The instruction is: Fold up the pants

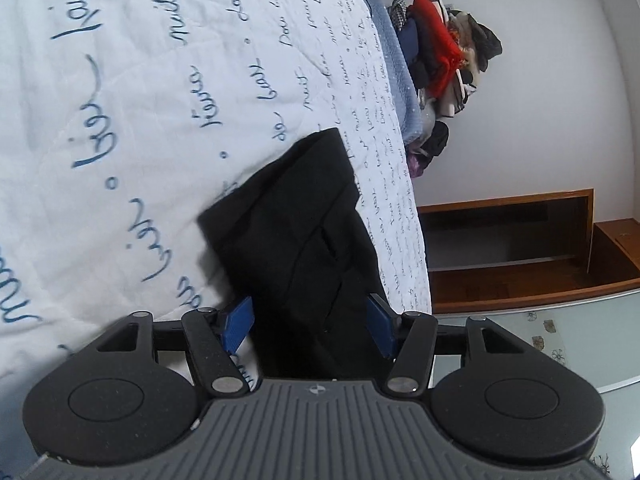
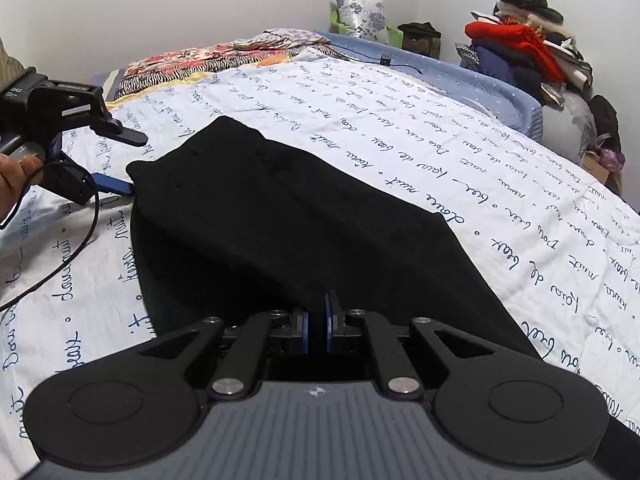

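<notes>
Black pants (image 2: pixel 280 216) lie on a white bedspread with blue script (image 2: pixel 460 152). My right gripper (image 2: pixel 318 326) is shut on the near edge of the pants, blue pads pinched on the fabric, lifting it slightly. In the left wrist view the pants (image 1: pixel 304 224) run between the wide-apart blue pads of my left gripper (image 1: pixel 310 322), which is open around the fabric. The left gripper also shows in the right wrist view (image 2: pixel 116 160), at the far left corner of the pants, held by a hand.
A pile of clothes (image 2: pixel 528 52) sits at the bed's far right. Patterned blankets (image 2: pixel 224 58) and a floral pillow (image 2: pixel 360 10) lie at the head. A cable (image 2: pixel 68 256) trails across the bedspread. A wooden shelf (image 1: pixel 508 240) stands beside the bed.
</notes>
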Demonstrator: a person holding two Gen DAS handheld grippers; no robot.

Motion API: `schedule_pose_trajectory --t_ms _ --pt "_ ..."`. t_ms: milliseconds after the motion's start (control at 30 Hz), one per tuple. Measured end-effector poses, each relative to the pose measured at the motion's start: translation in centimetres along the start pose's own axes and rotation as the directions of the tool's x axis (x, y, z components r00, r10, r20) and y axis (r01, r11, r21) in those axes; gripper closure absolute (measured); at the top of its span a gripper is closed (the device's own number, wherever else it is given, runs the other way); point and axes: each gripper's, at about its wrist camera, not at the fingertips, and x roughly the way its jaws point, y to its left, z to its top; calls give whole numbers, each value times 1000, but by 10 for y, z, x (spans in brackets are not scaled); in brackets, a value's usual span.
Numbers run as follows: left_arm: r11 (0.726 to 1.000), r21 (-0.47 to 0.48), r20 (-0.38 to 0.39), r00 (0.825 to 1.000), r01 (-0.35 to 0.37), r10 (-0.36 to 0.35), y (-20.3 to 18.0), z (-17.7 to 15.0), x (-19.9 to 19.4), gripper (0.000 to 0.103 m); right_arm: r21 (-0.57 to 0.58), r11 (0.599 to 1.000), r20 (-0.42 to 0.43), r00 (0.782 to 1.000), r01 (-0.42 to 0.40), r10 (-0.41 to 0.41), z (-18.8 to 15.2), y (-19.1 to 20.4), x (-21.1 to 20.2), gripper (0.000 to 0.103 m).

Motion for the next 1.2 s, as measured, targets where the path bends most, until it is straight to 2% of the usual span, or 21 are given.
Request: schedule_pose_trajectory --t_ms 133,233,300,333,367,467,567,633,700,733,800,867,967,1033,1067,1100,1167,1200 --pt "1000 -10 -15 1000 0 0 -5 3 7 41 3 1000 -4 1000 -6 6 0 -1 1 95" --pt "1000 1 -14 999 -29 29 -4 2 10 41 8 1000 -1 1000 -9 9 -1 -1 2 95" --pt "997 21 -2 997 -79 79 -4 2 15 54 9 1000 -1 1000 -8 8 -1 -1 2 95" --pt "991 45 3 992 -125 125 -6 2 18 79 5 1000 -5 1000 -9 9 -2 0 3 95" --pt "984 76 4 987 -161 161 -8 2 20 92 0 1000 -15 1000 -10 10 -2 0 4 95" --pt "970 149 36 981 -194 191 -20 2 17 94 -40 999 -30 1000 -7 6 -2 7 1 96" --pt "960 209 62 982 -188 179 -33 4 7 94 -108 994 -23 1000 -5 2 -1 24 -13 96" --pt "957 207 74 978 -205 194 -31 9 4 93 -121 992 -12 1000 -26 24 -3 36 -24 96" --pt "951 192 36 970 -242 240 -16 14 14 91 -156 987 -24 999 -30 27 -13 50 -21 96" --pt "958 165 29 972 -235 233 -6 15 18 84 -175 984 -41 999 -22 15 -20 55 -13 96" --pt "972 135 34 981 -192 189 3 15 16 84 -165 986 -58 998 -8 -2 -30 58 2 96" --pt "976 140 35 986 -167 164 7 14 13 84 -106 994 -28 1000 -1 -2 -29 54 -1 94" --pt "983 130 34 991 -131 128 15 11 5 83 47 997 23 998 -67 66 -25 37 -22 81" --pt "984 130 48 992 -123 117 10 8 -5 81 167 980 57 993 -109 101 -31 19 -42 58" --pt "981 150 66 992 -121 112 5 3 -11 83 232 965 83 991 -119 102 -37 9 -57 50" --pt "972 190 93 988 -136 120 -3 -2 -17 83 285 951 110 989 -123 95 -45 -1 -70 36" --pt "938 309 154 981 -157 114 -21 -17 -30 83 423 897 182 982 -130 57 -68 -26 -104 33" --pt "920 354 179 978 -167 109 -28 -25 -35 83 513 846 228 973 -143 26 -84 -43 -125 33"
